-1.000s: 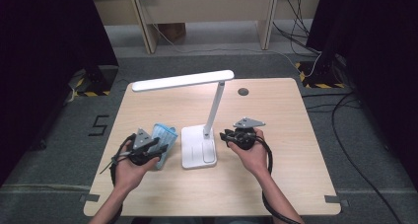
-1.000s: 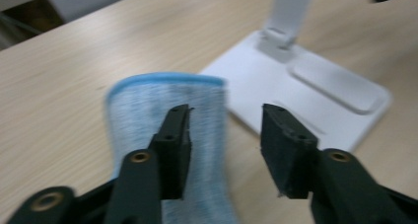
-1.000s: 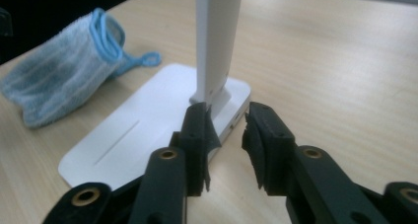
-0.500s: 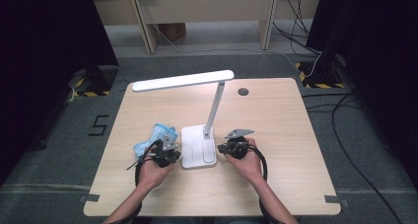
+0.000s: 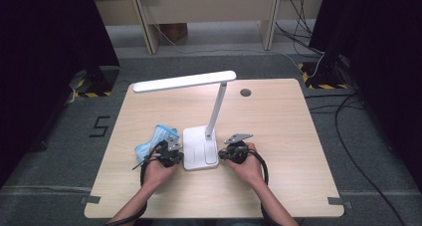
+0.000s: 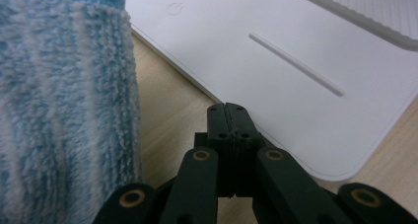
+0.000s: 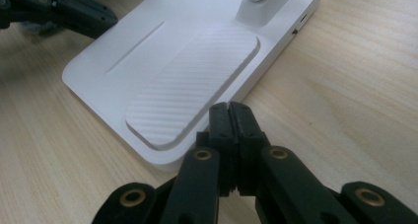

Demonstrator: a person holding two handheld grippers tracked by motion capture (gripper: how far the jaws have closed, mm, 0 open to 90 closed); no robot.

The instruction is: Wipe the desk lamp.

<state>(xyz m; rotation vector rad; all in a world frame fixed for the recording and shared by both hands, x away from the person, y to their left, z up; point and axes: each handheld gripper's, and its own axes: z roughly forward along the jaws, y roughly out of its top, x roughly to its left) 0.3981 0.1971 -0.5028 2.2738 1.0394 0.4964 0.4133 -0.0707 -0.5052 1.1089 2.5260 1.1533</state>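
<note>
A white desk lamp stands mid-table, its flat base (image 5: 200,149) between my two grippers and its long head (image 5: 184,80) reaching left. A blue fluffy cloth (image 5: 154,139) lies left of the base. My left gripper (image 5: 174,156) sits low at the base's left edge, shut with nothing in it. In the left gripper view its closed tips (image 6: 229,120) point at the base (image 6: 296,61), with the cloth (image 6: 64,110) close beside them. My right gripper (image 5: 230,154) is at the base's right edge, shut and empty. Its tips (image 7: 229,118) rest just short of the base's ribbed pad (image 7: 192,81).
The wooden table (image 5: 278,116) has a dark round cable hole (image 5: 245,92) at the back. Bare wood lies right of the lamp and along the front edge. Cables trail on the floor at the right. The lamp's upright post (image 5: 216,106) rises from the base's back.
Both hands have moved inward and down toward the lamp base, the left one coming off the cloth. Over the last half second they have kept still.
</note>
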